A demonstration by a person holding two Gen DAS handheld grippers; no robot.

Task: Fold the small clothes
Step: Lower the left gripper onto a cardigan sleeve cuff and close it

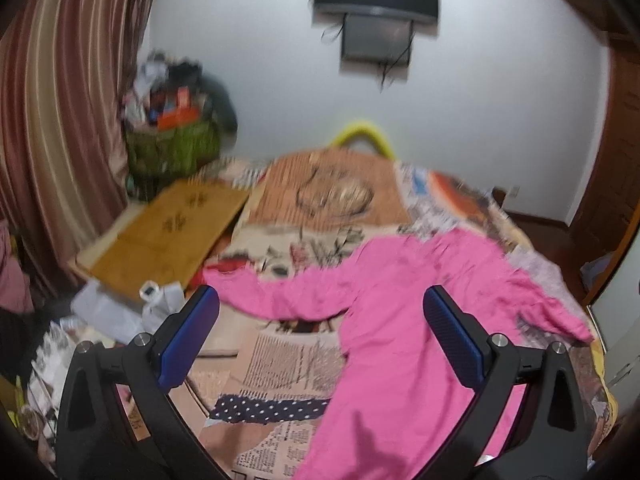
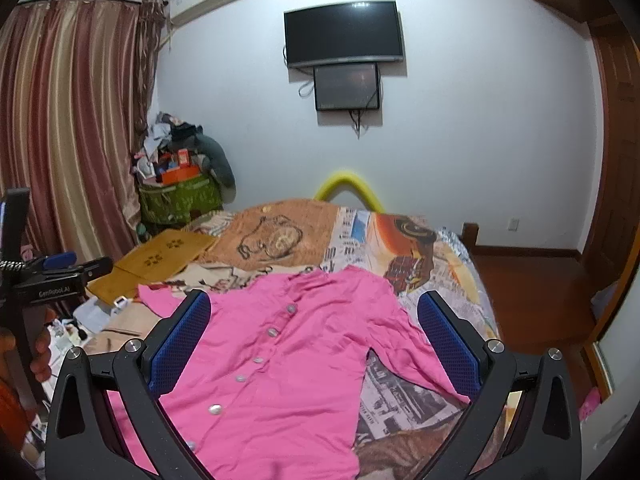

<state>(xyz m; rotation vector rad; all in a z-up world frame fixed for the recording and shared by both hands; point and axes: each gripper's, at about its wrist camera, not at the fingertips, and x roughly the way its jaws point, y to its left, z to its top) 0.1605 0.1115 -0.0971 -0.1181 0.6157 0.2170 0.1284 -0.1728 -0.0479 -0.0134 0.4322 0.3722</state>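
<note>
A pink long-sleeved shirt [image 2: 280,344] with a row of pale buttons lies spread flat, front up, on the patterned bed cover [image 2: 404,248]. Both sleeves stretch outward. My right gripper [image 2: 314,320] hovers above the shirt's chest, open, with nothing between its blue pads. In the left wrist view the same shirt [image 1: 400,300] lies to the right, one sleeve reaching left. My left gripper [image 1: 320,312] hangs open over that sleeve and the shirt's left side, holding nothing. The left gripper's body [image 2: 52,276] and a hand show at the left edge of the right wrist view.
Yellow-brown mats [image 1: 160,228] lie at the bed's left side, beside white bags [image 1: 160,304] and clutter. A green basket [image 2: 180,200] piled with things stands by the striped curtain [image 2: 68,120]. A yellow curved bar [image 2: 346,184] rises at the bed's far end. Wooden floor [image 2: 532,292] lies right.
</note>
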